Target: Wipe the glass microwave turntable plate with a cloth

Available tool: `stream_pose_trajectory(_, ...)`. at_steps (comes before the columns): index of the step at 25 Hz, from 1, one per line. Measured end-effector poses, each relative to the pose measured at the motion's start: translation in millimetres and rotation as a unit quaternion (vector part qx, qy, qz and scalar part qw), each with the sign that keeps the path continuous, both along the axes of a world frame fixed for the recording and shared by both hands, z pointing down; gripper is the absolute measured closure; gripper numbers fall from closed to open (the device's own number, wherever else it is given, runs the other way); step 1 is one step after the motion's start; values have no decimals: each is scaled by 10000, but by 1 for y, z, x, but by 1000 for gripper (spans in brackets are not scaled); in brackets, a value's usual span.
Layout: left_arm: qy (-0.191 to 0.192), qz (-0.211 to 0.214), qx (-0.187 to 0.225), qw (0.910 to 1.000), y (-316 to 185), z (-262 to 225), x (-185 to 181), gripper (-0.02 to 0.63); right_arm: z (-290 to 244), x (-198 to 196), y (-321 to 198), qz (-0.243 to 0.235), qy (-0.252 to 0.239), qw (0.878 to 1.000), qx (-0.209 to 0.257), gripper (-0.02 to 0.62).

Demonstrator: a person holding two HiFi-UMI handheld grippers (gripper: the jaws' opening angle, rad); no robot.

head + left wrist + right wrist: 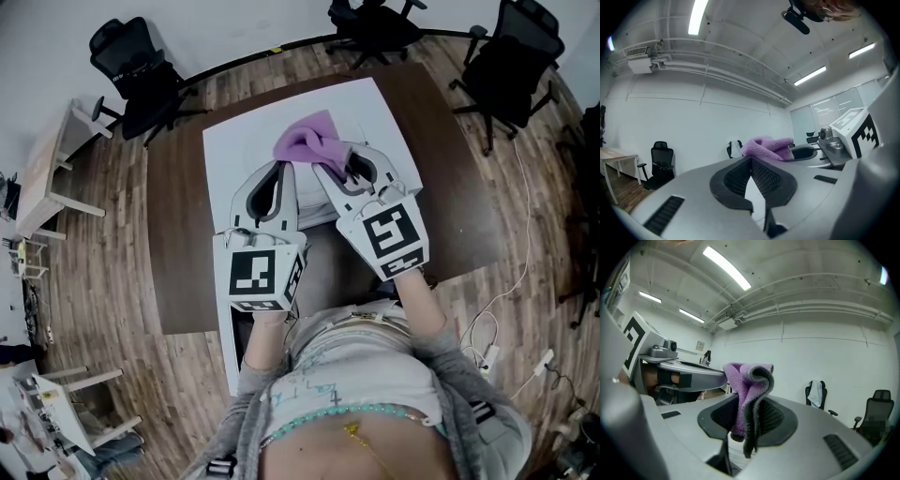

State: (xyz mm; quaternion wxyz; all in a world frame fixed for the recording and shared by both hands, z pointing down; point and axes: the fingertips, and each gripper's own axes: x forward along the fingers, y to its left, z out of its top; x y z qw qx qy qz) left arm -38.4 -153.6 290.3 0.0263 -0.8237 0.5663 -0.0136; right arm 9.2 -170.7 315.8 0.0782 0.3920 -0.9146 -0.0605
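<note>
Both grippers are held up level over a dark brown table [178, 244] with a white sheet [230, 141] on it. My right gripper [330, 169] [749, 405] is shut on a purple cloth [305, 141] [747, 380], which sticks up in a fold from between its pads. To its left my left gripper [283, 169] [751, 160] has its jaws shut, and nothing shows between them. The cloth [766, 146] and the right gripper [834, 145] appear at the right of the left gripper view. I cannot make out the glass turntable plate in any view.
Black office chairs stand round the table's far side [141, 80] [375, 23] [516, 61]. A light wooden desk [42, 178] is at the left. White cables and plugs [497, 352] lie on the wood floor at the right. The person's torso is close to the table's near edge.
</note>
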Motion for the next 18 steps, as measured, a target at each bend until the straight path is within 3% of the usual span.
stream_pose_trajectory(18,-232,-80,45,9997,-6,-2,18,594,2,20,-1,-58,110,9999,-44,485)
